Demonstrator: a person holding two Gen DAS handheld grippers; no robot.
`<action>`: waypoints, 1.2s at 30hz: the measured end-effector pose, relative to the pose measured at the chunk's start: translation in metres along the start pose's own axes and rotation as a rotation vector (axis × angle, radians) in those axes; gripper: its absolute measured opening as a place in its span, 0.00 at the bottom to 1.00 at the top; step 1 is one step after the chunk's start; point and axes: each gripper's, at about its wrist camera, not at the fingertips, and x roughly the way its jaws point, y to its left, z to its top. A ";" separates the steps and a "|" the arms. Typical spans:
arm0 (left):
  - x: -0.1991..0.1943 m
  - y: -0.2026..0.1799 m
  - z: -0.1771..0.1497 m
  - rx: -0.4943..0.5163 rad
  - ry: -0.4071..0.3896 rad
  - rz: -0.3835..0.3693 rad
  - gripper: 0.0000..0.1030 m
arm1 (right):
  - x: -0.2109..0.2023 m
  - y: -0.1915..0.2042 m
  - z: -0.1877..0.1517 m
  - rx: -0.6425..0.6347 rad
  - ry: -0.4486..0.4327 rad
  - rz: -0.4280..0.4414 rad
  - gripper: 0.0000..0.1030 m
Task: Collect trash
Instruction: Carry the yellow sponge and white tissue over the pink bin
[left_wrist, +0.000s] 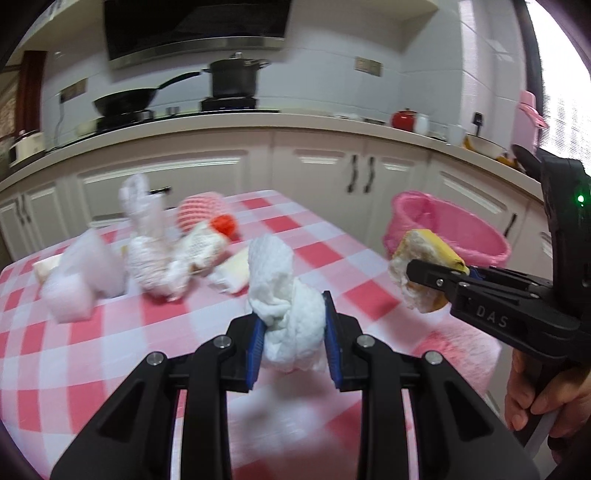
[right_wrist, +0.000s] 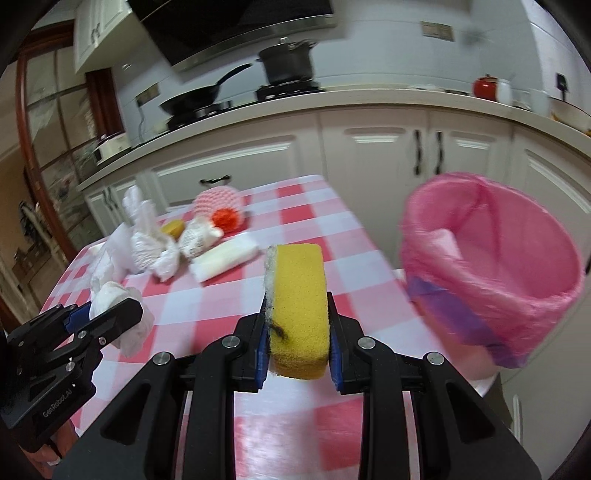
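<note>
We have both loads in hand: the left gripper (left_wrist: 293, 325) pinches a crumpled white paper towel (left_wrist: 284, 295) between its blue pads, and the right gripper (right_wrist: 297, 332) is pressed tight on a yellow sponge (right_wrist: 297, 306) standing on edge, its white scrubbing face turned left. Both are held above the near part of the red-and-white checked table (right_wrist: 295, 221). The step in hand looks like carrying these to the pink-lined bin (right_wrist: 491, 266), which sits just off the table's right edge, tilted toward us in the right wrist view. We should bring each piece fully over the open mouth before letting go, sponge first since it is nearer, and keep the two grippers from crossing, as they travel close together. The bin's liner rim is soft, so we would come from above rather than brush it. The air between table edge and bin looks open. Farther left on the table the rest of the trash waits: white wrappers (right_wrist: 155, 251), a white block (right_wrist: 225, 258), a pink net ball (right_wrist: 218, 203). Beyond stand white cabinets (right_wrist: 369, 155) and the stove counter, well apart.
</note>
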 end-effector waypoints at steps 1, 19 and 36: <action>0.003 -0.006 0.001 0.006 0.000 -0.011 0.27 | -0.003 -0.007 0.000 0.009 -0.004 -0.010 0.25; 0.057 -0.102 0.054 0.061 -0.027 -0.231 0.27 | -0.040 -0.115 0.023 0.095 -0.111 -0.197 0.25; 0.122 -0.170 0.111 0.113 -0.043 -0.374 0.30 | -0.026 -0.188 0.052 0.115 -0.104 -0.271 0.26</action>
